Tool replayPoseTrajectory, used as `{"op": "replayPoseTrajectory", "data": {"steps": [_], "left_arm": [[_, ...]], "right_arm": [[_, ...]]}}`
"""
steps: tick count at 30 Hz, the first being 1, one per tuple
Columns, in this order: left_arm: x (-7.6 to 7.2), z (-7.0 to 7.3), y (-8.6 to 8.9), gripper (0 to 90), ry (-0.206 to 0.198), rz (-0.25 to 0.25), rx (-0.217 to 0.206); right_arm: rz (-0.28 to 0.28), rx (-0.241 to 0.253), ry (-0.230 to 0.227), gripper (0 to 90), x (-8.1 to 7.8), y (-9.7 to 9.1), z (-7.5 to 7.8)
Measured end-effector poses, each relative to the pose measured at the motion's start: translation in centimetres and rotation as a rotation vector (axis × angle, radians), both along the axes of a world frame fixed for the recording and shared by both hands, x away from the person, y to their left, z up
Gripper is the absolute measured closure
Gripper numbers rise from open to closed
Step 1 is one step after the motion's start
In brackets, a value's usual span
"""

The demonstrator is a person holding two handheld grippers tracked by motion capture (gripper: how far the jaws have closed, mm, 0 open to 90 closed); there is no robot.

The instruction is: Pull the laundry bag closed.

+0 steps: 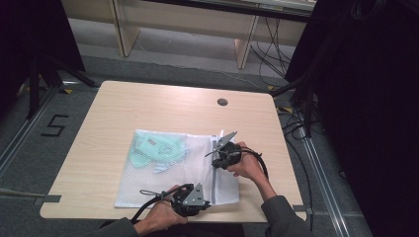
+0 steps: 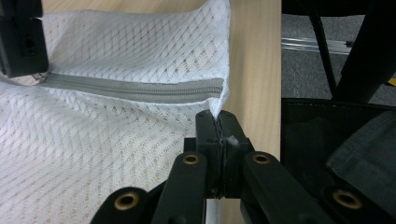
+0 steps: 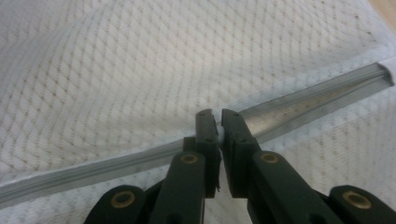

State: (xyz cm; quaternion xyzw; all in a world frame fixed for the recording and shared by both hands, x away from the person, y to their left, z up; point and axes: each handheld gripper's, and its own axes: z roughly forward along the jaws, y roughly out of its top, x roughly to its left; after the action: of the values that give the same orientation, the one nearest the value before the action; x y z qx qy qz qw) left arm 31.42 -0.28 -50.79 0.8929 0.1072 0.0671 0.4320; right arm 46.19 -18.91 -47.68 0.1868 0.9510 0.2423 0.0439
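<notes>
Your left hand-held gripper (image 2: 217, 122) is clenched on the mesh laundry bag's (image 1: 148, 182) corner at 6 o'clock on the desk (image 1: 123, 103); your right hand-held gripper (image 3: 215, 116) is pinched at its zipper (image 3: 299, 100) toward 3 o'clock. The light mesh is limp and snags easily, so grip hems and the zipper.

One white mesh laundry bag (image 1: 168, 173) on the desk (image 1: 123, 103), and one grey zipper (image 2: 135, 88) running across it. One pale green garment (image 1: 158, 149) inside. Two grippers in play: left gripper (image 1: 190, 200), right gripper (image 1: 225, 150). Two hands holding them.
</notes>
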Motion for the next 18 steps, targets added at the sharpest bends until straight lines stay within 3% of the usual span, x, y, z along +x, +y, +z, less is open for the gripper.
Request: {"op": "replayPoseTrajectory", "data": {"steps": [6,9,18], "left_arm": [[0.0,0.0,0.0,88.8,-0.013,-0.007,0.02],[-0.1,0.0,0.0,88.8,-0.005,-0.007,0.007],[-0.1,0.3,0.0,88.8,-0.008,-0.023,0.007]], "right_arm": [[-0.012,-0.008,-0.001,86.3,0.3,0.1,-0.1],[-0.002,-0.004,-0.032,86.3,0.7,0.0,-0.1],[-0.027,-0.003,-0.035,86.3,1.2,0.0,-0.1]]}}
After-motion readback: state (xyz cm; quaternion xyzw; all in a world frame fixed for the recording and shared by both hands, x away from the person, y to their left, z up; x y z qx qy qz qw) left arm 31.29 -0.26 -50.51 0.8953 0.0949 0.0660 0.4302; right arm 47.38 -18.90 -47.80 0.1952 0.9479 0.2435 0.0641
